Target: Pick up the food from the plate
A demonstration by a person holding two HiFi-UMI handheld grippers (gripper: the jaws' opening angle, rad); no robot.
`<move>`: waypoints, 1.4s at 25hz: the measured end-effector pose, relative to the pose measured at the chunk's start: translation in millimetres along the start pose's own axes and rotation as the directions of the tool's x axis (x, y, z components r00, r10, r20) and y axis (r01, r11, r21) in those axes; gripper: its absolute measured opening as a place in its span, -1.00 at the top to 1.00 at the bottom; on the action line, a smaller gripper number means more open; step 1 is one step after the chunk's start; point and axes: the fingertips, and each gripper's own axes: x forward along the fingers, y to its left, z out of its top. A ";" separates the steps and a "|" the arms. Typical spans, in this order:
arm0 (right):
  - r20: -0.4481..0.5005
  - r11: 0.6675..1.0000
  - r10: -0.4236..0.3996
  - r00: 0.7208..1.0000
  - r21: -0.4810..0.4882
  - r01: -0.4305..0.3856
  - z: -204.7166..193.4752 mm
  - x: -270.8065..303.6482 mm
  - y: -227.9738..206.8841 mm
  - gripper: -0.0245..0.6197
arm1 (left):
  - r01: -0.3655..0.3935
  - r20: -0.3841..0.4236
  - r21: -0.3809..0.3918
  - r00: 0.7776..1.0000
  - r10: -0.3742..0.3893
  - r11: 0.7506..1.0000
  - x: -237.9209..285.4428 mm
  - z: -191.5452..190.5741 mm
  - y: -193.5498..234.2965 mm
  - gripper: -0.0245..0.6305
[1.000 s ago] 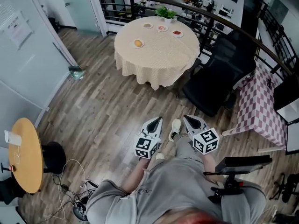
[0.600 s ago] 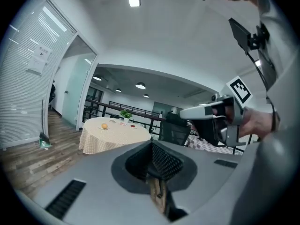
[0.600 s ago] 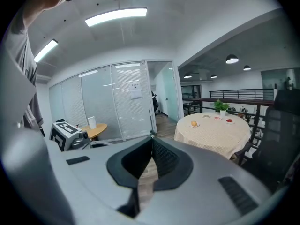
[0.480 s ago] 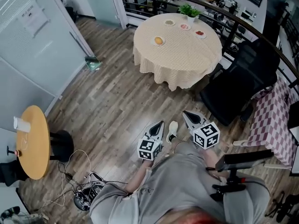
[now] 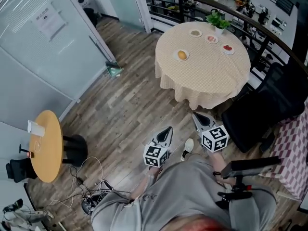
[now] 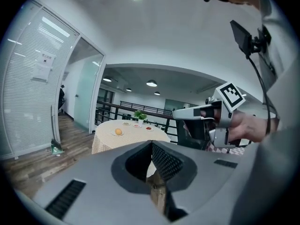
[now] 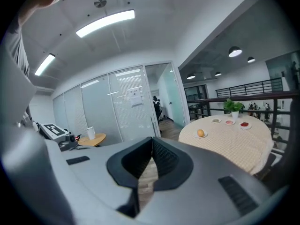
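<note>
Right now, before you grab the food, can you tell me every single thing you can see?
big round table: one, cream cloth, top middle
plates: four, white, on the big table
food: one, orange-yellow, on the nearest plate
plant: one, green, far edge of the big table
office chair: one, black, right of the big table
small round table: one, yellow wood, left
cup: one, white, on the small table
cables: a tangle, floor, bottom left
checked cloth: one, pink and white, right edge
left tool: grey, shut, empty, low middle
right tool: grey, shut, empty, beside it
</note>
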 end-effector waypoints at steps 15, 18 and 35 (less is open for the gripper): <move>-0.060 0.998 -0.052 0.997 0.038 0.054 26.5 95.7 -195.2 0.88 | 0.071 0.016 0.092 0.997 -0.073 0.993 221.9 80.7 34.6 0.90; -0.076 0.998 -0.030 0.997 0.044 0.034 25.4 109.8 -203.5 0.88 | 0.071 0.031 0.124 0.997 -0.075 0.990 235.8 94.0 40.2 0.90; -0.059 0.995 -0.097 0.994 0.034 0.099 105.5 262.2 -239.1 0.88 | 0.166 0.086 0.046 0.982 -0.169 0.985 335.7 165.6 177.9 0.90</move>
